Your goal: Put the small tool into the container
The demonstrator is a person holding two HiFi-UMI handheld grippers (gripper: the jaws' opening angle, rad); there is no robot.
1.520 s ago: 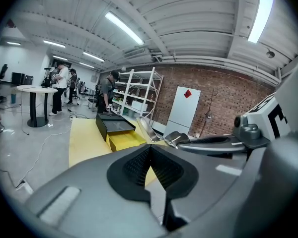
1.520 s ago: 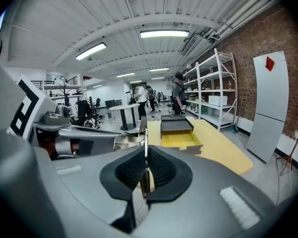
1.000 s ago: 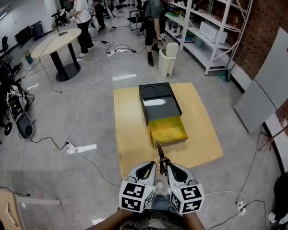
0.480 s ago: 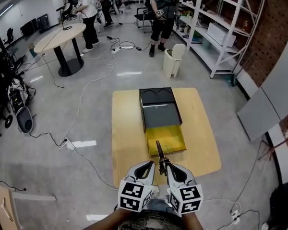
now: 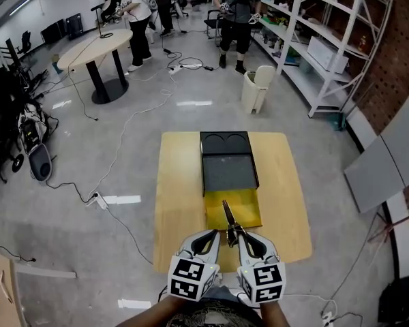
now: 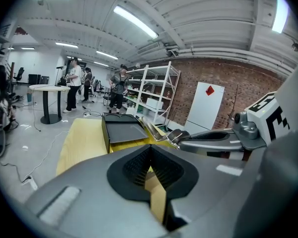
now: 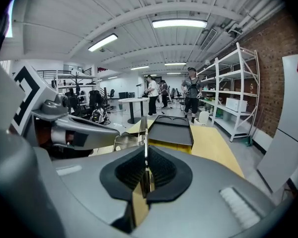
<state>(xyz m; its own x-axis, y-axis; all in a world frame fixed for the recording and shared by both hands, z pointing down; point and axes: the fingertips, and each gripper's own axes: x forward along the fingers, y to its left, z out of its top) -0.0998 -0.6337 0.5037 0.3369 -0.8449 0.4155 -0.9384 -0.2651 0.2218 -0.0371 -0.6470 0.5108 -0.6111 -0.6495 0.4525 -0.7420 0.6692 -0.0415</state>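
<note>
right gripper (image 7: pixel 145 155): jaws clamped on the tool (image 5: pixel 228 216), a thin metal piece that sticks out forward past the tips, toward the box.
left gripper (image 6: pixel 150 151): jaws together with nothing between them. It sits just beside the right one, close to the person's body.
container: black box (image 5: pixel 228 172) on the wood table (image 5: pixel 180 182), with its yellow drawer (image 5: pixel 247 208) pulled out toward the person. Drawer looks empty from here.
tool position: in the head view the tip lines up over the drawer, but its height above the drawer can't be read. The grippers themselves are over the table's near edge.
step: looks like carry/approach. Tool is gripped and not yet in the drawer.
approach: I'd run the right gripper straight at the drawer's middle and go down tip-first until the tool is inside the walls. Only then part the jaws.
release height: low. Thin metal dropped from high will probably bounce or skid out over the front wall.
angle: flatten the tool before letting go, so it lies along the drawer floor and isn't propped on the rim.
left: no job here that I can see. Best held clear of the right one.
risk: the long tip could catch the drawer's front wall on the way in. Stay short of the box body at the back.
</note>
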